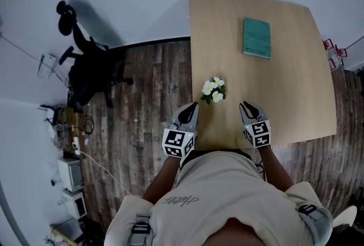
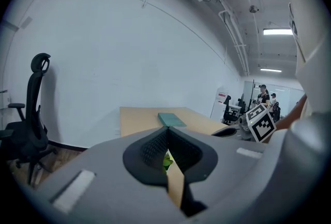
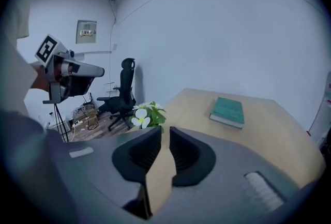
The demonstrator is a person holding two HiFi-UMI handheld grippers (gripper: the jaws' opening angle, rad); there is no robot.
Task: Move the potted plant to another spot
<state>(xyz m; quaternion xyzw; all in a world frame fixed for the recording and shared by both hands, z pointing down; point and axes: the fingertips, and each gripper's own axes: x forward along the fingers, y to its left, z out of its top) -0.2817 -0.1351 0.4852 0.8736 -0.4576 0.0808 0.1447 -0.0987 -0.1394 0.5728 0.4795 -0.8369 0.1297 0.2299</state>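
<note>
The potted plant (image 1: 214, 90), with white flowers and green leaves, stands near the table's front left corner. It also shows in the right gripper view (image 3: 145, 114), left of the jaws. My left gripper (image 1: 193, 106) hovers just left of the plant, apart from it. In its own view its jaws (image 2: 166, 135) meet at the tips with nothing held, and a sliver of green leaf shows behind them. My right gripper (image 1: 245, 105) hovers to the right of the plant. A narrow slit remains between its jaws (image 3: 165, 133), with nothing in it.
A green book (image 1: 256, 37) lies flat at the far middle of the wooden table (image 1: 296, 97). A black office chair (image 1: 85, 66) stands on the plank floor to the left. Cables and boxes (image 1: 71, 174) sit by the left wall.
</note>
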